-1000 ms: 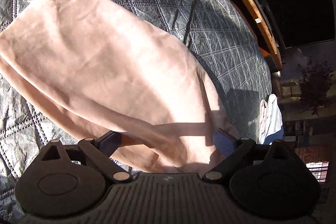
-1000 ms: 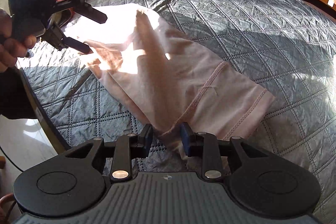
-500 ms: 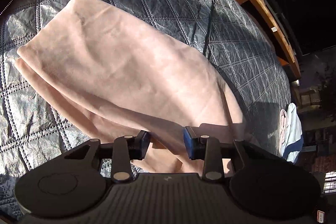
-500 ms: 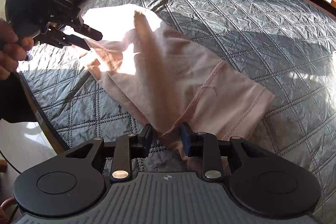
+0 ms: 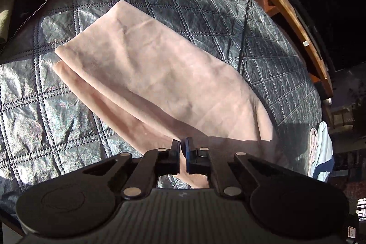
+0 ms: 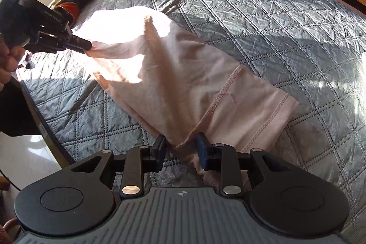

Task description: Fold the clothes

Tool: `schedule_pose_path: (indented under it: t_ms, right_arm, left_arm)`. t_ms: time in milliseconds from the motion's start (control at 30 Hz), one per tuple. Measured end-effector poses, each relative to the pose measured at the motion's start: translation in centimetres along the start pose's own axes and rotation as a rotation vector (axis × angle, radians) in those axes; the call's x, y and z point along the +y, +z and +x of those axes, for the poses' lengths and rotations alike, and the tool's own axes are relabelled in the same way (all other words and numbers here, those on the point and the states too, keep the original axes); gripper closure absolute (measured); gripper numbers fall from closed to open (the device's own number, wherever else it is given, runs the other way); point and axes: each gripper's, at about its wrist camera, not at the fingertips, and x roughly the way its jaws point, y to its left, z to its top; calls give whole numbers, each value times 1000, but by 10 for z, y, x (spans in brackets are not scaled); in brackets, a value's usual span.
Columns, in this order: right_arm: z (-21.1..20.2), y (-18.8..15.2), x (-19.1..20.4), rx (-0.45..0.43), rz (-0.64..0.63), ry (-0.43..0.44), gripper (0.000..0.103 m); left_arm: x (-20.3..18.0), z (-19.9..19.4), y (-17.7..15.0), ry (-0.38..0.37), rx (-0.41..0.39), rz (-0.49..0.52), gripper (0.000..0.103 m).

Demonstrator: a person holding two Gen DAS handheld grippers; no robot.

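Pale pink knit garment with stitched hems [image 6: 183,74] lies folded lengthwise across the grey diamond-quilted bedspread [image 6: 274,22], running from upper left to lower centre of the right wrist view. Left gripper [image 5: 182,143]: jaws clamped tight on one fabric edge. Right gripper [image 6: 180,146]: jaws partly apart, bunched hem between them (pad contact unclear). Wooden bench [image 5: 297,22] at upper right.

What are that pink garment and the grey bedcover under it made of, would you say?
The pink garment looks like soft matte knit, probably cotton jersey: it drapes limply and shows stitched seams near the sleeve. The grey bedcover looks like a thin, shiny synthetic quilt, perhaps polyester: it glints in sunlight, crinkles finely and carries diamond stitching.
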Motion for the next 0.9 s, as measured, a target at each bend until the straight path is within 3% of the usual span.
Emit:
schedule_pose_path:
  t_ms: [400,567,733,900]
  right_arm:
    - [1,2,2,7,-3,-10,67]
    - [1,1,2,4,1,-11,67]
    - [1,1,2,4,3,-11,67]
    - [1,2,2,7,4,-11,64]
  left_arm:
    - [20,-12,-8,54,-28,-34,102]
    - [25,-22,-8,108,-90,-22,102]
    - [19,-25,2,62,-109,0,101]
    - [-6,-3,9,20,-92,53,93]
